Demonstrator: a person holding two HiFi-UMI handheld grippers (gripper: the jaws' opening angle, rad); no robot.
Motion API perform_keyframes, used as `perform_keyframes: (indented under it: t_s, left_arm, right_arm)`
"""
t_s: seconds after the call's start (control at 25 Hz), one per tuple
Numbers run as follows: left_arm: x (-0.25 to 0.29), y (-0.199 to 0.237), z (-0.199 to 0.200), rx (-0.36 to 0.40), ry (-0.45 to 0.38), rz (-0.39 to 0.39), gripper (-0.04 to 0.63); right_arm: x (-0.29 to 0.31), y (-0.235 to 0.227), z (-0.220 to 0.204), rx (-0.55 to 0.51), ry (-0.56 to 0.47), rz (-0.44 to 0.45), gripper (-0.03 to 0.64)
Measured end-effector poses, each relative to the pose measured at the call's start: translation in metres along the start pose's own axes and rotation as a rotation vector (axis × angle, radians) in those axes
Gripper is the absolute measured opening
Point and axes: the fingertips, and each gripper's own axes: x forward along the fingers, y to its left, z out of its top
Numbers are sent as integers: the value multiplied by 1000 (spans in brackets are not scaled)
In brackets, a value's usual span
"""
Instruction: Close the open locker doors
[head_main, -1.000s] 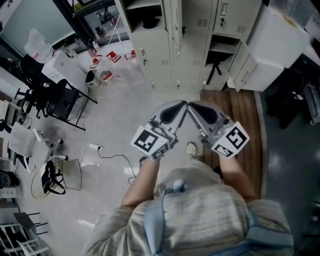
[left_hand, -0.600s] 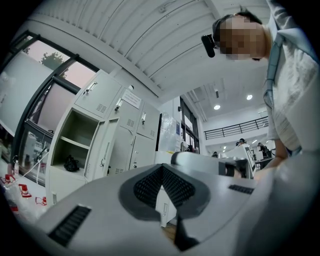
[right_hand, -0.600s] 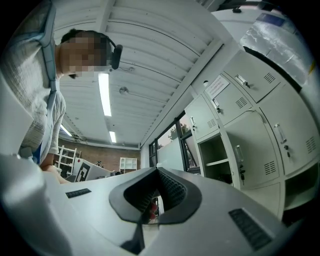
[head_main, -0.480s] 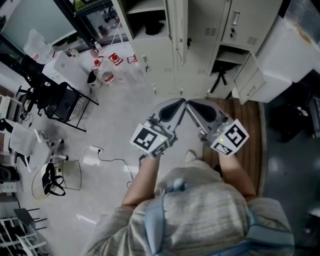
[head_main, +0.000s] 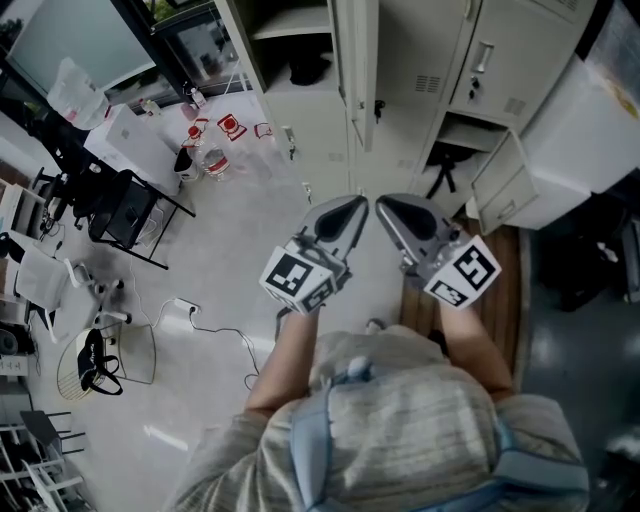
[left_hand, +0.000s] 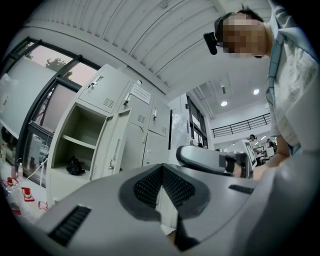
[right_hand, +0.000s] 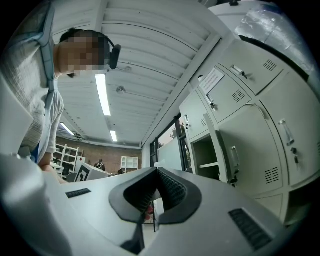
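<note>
Head view: approach step; left gripper (head_main: 357, 206) and right gripper (head_main: 384, 204), jaws together, empty, short of locker door (head_main: 358, 62); next, push it shut.

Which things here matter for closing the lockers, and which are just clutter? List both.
Job:
open upper locker door
open lower locker door
left gripper
right gripper

Lying about:
black folding chair
power strip
red-and-white items
</note>
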Motion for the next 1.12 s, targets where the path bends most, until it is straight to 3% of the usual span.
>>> perform_keyframes:
  t_s: [0.44, 0.84, 1.12]
  left_arm:
    - [19, 48, -3, 10, 11, -2, 3]
    - [56, 104, -3, 41, 57, -143, 3]
    - [77, 131, -13, 27, 89, -193, 3]
  right_arm:
    - [26, -55, -22, 3, 32, -82, 3]
    - [71, -106, -33, 10, 41, -211, 3]
    - [80, -138, -43, -9, 37, -269, 4]
